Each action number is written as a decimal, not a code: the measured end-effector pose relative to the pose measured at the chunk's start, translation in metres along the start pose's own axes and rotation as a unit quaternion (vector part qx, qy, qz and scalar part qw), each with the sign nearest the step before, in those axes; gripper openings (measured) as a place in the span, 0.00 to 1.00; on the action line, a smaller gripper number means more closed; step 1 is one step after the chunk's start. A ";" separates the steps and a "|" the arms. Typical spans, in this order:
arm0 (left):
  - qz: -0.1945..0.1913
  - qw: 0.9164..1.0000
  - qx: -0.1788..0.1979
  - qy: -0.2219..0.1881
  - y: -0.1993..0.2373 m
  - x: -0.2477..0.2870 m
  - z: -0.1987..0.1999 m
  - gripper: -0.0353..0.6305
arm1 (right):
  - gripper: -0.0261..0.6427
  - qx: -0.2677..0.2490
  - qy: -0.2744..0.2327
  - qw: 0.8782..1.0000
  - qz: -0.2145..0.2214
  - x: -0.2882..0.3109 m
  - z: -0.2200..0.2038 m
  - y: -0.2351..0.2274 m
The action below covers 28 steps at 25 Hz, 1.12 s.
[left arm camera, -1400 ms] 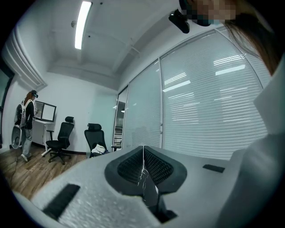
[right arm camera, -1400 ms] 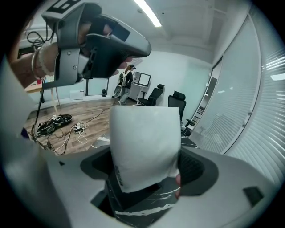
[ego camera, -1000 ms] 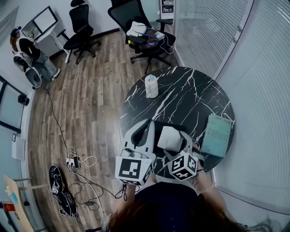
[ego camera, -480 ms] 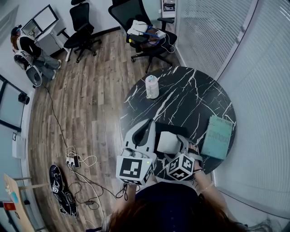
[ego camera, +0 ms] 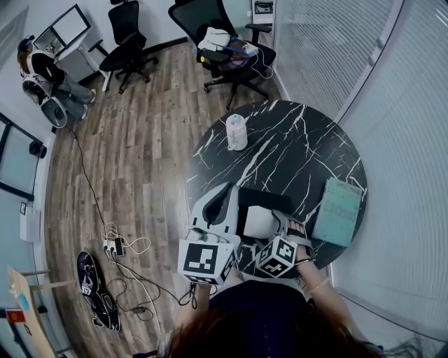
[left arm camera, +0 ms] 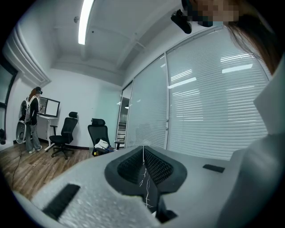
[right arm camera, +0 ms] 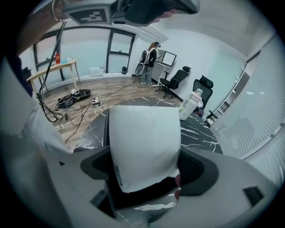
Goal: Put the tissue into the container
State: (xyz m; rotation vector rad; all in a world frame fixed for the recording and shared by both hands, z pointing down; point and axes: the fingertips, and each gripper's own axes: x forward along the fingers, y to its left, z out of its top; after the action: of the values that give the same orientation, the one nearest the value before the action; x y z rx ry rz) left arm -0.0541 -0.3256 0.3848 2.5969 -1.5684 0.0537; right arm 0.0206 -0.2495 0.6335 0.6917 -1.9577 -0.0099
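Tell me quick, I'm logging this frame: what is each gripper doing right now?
Left gripper: closed, nothing between its jaws.
Right gripper: closed on the tissue.

Count's in: 1 tissue point(ego camera: 260, 221) | 1 container point(ego camera: 274, 200) | 1 bottle point(ego camera: 236, 133) | 1 book point(ego camera: 339, 211) | 2 chairs point(ego camera: 124, 21) point(ego camera: 196, 14) | 2 claws point(ego camera: 229, 190) point(ego camera: 269, 225) | 1 tabletop point(ego camera: 301, 154)

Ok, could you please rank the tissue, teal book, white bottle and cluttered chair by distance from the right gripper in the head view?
1. Tissue, in the jaws of the right gripper.
2. Teal book, right edge of the table.
3. White bottle, far left edge.
4. Cluttered chair, beyond it.
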 end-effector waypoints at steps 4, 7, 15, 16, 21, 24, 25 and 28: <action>0.002 1.000 -0.001 0.002 0.003 -0.001 -0.001 0.10 | 0.67 -0.003 0.010 1.000 0.006 0.007 -0.004 0.004; 0.005 1.000 -0.001 0.003 0.004 -0.001 -0.002 0.10 | 0.67 -0.005 0.016 1.000 0.009 0.009 -0.004 0.003; 0.006 1.000 0.000 0.007 0.007 0.000 -0.004 0.10 | 0.67 -0.028 0.026 0.999 0.030 0.011 -0.004 0.004; 0.006 1.000 0.000 0.008 0.007 0.000 -0.004 0.10 | 0.67 -0.028 0.026 0.999 0.032 0.011 -0.005 0.004; 0.005 1.000 0.002 0.010 0.006 0.001 -0.006 0.10 | 0.67 -0.034 0.028 0.998 0.049 0.014 -0.005 0.006; 0.004 1.000 0.002 0.012 0.005 0.002 -0.007 0.10 | 0.67 -0.039 0.029 0.997 0.059 0.014 -0.004 0.007; 0.003 1.000 0.002 0.013 0.005 0.003 -0.007 0.10 | 0.67 -0.042 0.030 0.997 0.062 0.015 -0.004 0.008; 0.003 1.000 0.003 0.015 0.005 0.005 -0.008 0.10 | 0.67 -0.055 0.030 0.996 0.069 0.016 -0.003 0.009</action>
State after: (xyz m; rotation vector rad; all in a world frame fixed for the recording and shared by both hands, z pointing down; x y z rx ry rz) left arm -0.0561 -0.3310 0.3932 2.5851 -1.5678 0.0968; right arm 0.0135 -0.2490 0.6504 0.4786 -1.9279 -0.0109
